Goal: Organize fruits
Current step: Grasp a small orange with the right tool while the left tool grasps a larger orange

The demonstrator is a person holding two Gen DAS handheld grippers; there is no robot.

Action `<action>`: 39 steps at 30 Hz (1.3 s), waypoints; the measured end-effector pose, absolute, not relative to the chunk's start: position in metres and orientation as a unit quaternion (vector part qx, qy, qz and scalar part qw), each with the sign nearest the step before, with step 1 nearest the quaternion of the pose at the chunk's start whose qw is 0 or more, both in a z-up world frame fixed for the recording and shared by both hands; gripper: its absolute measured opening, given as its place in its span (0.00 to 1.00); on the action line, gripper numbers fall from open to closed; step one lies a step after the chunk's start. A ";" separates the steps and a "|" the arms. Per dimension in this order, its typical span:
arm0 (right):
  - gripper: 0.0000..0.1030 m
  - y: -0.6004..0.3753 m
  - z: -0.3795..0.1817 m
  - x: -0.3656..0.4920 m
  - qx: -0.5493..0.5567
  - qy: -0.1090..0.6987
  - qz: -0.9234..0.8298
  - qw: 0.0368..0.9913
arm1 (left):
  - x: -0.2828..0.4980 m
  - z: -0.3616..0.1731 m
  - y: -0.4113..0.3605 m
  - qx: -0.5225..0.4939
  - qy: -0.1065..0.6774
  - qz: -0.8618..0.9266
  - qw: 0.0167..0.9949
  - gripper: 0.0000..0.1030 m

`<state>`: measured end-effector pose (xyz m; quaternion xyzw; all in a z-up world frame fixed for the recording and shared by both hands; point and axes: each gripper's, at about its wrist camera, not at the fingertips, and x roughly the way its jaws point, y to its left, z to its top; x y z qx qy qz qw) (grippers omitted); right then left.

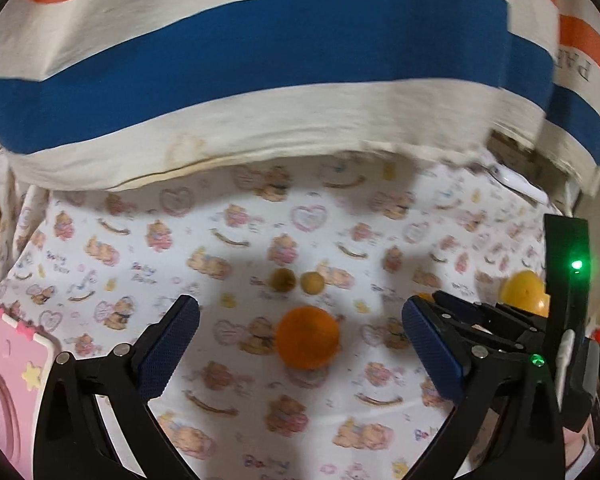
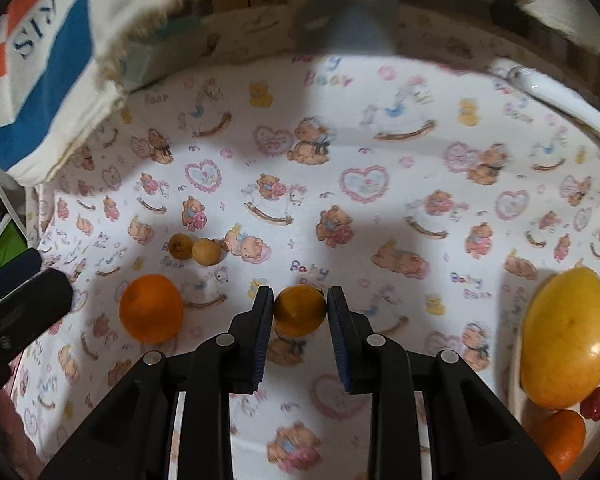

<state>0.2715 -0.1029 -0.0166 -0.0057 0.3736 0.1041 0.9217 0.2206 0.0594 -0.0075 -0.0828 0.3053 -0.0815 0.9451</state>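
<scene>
R gripper (image 2: 300, 312): clenched on small orange fruit (image 2: 300, 310), blue pads pressed to both its sides, over teddy-print cloth (image 2: 380, 220).
L gripper (image 1: 300, 340): released, jaws wide, nothing between pads; big orange (image 1: 307, 337) lies on cloth in the gap, not touched.
Big orange, R view: approx 9 o'clock of held fruit, apart.
2 small brown fruits (image 2: 195, 249): touching each other, approx 10 o'clock of held fruit.
Yellow mango (image 2: 568, 336): 3 o'clock edge, w/ another orange (image 2: 564, 440) and red berry (image 2: 598, 402) beside it at 5 o'clock.
Pink tray (image 1: 8, 380): L view, 8 o'clock edge.
Striped tote bag (image 1: 260, 60): 12 o'clock, behind cloth.
</scene>
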 end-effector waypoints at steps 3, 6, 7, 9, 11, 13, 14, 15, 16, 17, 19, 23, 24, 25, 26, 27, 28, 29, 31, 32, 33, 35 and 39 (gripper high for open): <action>0.28 -0.108 -0.009 0.264 -0.009 0.355 0.112 0.928 | 0.222 -0.011 0.051 -0.070 0.307 -0.087 0.945 0.87; 0.28 -0.113 -0.003 0.254 -0.001 0.345 0.118 0.931 | 0.231 -0.020 0.051 -0.075 0.319 -0.088 0.941 0.73; 0.28 -0.112 -0.001 0.253 0.002 0.341 0.122 0.932 | 0.234 -0.024 0.052 -0.077 0.325 -0.087 0.938 0.71; 0.28 -0.112 0.002 0.250 0.001 0.336 0.124 0.934 | 0.240 -0.032 0.055 -0.085 0.342 -0.089 0.932 0.65; 0.28 -0.113 0.004 0.247 -0.002 0.326 0.120 0.938 | 0.245 -0.037 0.059 -0.098 0.353 -0.091 0.926 0.63; 0.28 -0.116 0.005 0.245 -0.003 0.321 0.119 0.940 | 0.247 -0.041 0.061 -0.107 0.360 -0.094 0.922 0.63; 0.28 -0.118 0.006 0.244 -0.003 0.320 0.119 0.940 | 0.248 -0.042 0.061 -0.110 0.364 -0.097 0.920 0.63; 0.28 -0.120 0.006 0.244 -0.001 0.319 0.117 0.940 | 0.249 -0.044 0.061 -0.114 0.367 -0.100 0.918 0.63; 0.28 -0.121 0.006 0.245 0.001 0.319 0.116 0.941 | 0.249 -0.045 0.062 -0.118 0.370 -0.103 0.916 0.63; 0.28 -0.123 0.005 0.245 0.004 0.320 0.114 0.941 | 0.250 -0.046 0.062 -0.121 0.373 -0.106 0.914 0.63; 0.28 -0.126 0.005 0.246 0.008 0.320 0.111 0.941 | 0.251 -0.047 0.061 -0.118 0.377 -0.106 0.913 0.62; 0.28 -0.126 0.006 0.245 0.008 0.315 0.109 0.943 | 0.254 -0.050 0.056 -0.108 0.384 -0.105 0.911 0.60; 0.28 -0.125 0.006 0.244 0.008 0.315 0.109 0.943 | 0.255 -0.051 0.055 -0.104 0.385 -0.104 0.911 0.60; 0.28 -0.125 0.006 0.245 0.008 0.315 0.109 0.943 | 0.256 -0.052 0.054 -0.100 0.386 -0.103 0.911 0.60; 0.28 -0.125 0.006 0.245 0.008 0.316 0.109 0.943 | 0.256 -0.053 0.053 -0.098 0.387 -0.101 0.911 0.60; 0.28 -0.125 0.005 0.245 0.007 0.316 0.109 0.943 | 0.257 -0.054 0.052 -0.096 0.389 -0.100 0.911 0.60; 0.28 -0.125 0.005 0.244 0.005 0.316 0.106 0.943 | 0.258 -0.055 0.051 -0.095 0.392 -0.099 0.910 0.60; 0.28 -0.124 0.005 0.244 0.002 0.316 0.102 0.943 | 0.258 -0.056 0.049 -0.093 0.392 -0.100 0.910 0.59; 0.28 -0.124 0.003 0.245 -0.001 0.316 0.098 0.944 | 0.257 -0.056 0.047 -0.086 0.391 -0.096 0.911 0.58; 0.28 -0.124 0.003 0.245 -0.001 0.317 0.098 0.943 | 0.257 -0.056 0.045 -0.081 0.389 -0.091 0.913 0.58; 0.28 -0.125 0.001 0.246 0.000 0.317 0.097 0.943 | 0.257 -0.056 0.043 -0.075 0.386 -0.087 0.915 0.57; 0.28 -0.125 0.000 0.246 -0.001 0.315 0.095 0.944 | 0.257 -0.057 0.043 -0.069 0.385 -0.084 0.916 0.53; 0.28 -0.124 -0.002 0.245 -0.006 0.307 0.093 0.947 | 0.257 -0.057 0.043 -0.075 0.387 -0.088 0.915 0.47</action>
